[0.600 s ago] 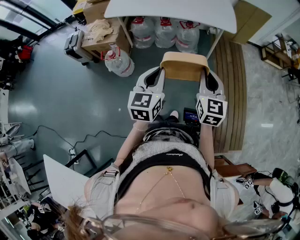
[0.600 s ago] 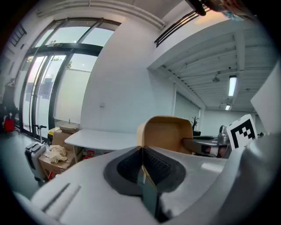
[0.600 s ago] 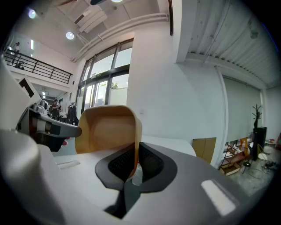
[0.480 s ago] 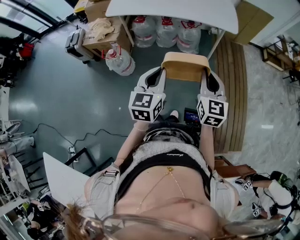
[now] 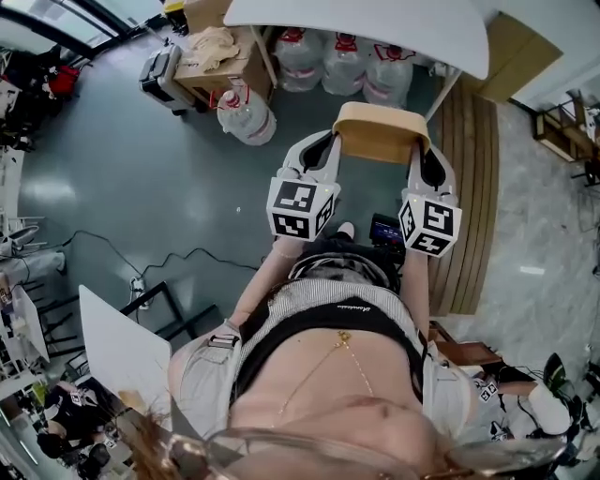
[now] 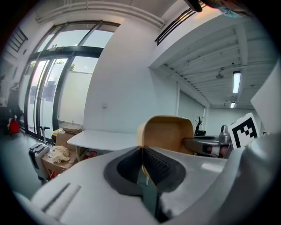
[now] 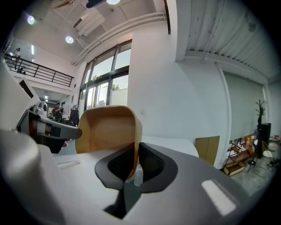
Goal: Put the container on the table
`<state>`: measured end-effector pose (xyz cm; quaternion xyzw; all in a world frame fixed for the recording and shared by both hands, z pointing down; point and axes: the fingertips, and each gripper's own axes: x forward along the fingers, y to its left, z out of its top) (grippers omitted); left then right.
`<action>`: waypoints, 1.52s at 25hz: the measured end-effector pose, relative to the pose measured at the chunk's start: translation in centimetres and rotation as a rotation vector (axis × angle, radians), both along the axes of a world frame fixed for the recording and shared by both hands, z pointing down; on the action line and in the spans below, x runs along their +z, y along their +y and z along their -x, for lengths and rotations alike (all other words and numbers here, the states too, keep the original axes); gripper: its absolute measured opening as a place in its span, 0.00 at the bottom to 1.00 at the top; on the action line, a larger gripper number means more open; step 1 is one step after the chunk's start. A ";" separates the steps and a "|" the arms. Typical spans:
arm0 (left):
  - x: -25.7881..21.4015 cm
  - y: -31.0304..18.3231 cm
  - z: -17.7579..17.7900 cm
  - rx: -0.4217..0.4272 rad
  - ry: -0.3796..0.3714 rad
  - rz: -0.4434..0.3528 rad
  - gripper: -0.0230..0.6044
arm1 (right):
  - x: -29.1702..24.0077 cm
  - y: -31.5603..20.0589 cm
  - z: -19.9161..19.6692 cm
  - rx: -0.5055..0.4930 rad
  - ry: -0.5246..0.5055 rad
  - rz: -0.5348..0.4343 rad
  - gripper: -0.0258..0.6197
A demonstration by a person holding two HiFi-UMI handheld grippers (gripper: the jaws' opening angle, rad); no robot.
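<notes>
In the upper centre of the frame, the tan rounded wooden container (image 5: 380,131) sits between my two grippers. My left gripper (image 5: 326,148) pinches its left wall and my right gripper (image 5: 419,157) its right wall. Beyond it, along the top edge, lies the white counter (image 5: 375,28), with clear plastic water jugs (image 5: 342,61) under it.

The container (image 5: 380,133) is a light brown box with round corners (you can see inside it). It is up in the air, pinched on its two side walls by the left gripper (image 5: 325,142) and the right gripper (image 5: 418,148). The white table (image 5: 375,23) stands ahead of it.
</notes>
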<state>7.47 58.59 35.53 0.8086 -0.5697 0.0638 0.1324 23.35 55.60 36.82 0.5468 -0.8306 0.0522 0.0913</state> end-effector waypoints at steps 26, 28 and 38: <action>1.3 -15.3 4.9 0.130 0.019 0.013 0.05 | 1.0 -12.7 4.6 0.149 0.012 0.018 0.10; 1.4 -16.4 5.7 0.135 0.021 0.015 0.05 | 1.1 -13.8 5.4 0.153 0.014 0.020 0.10; 1.8 -20.1 10.2 0.125 0.031 0.022 0.05 | 1.4 -17.6 9.9 0.136 0.019 0.035 0.11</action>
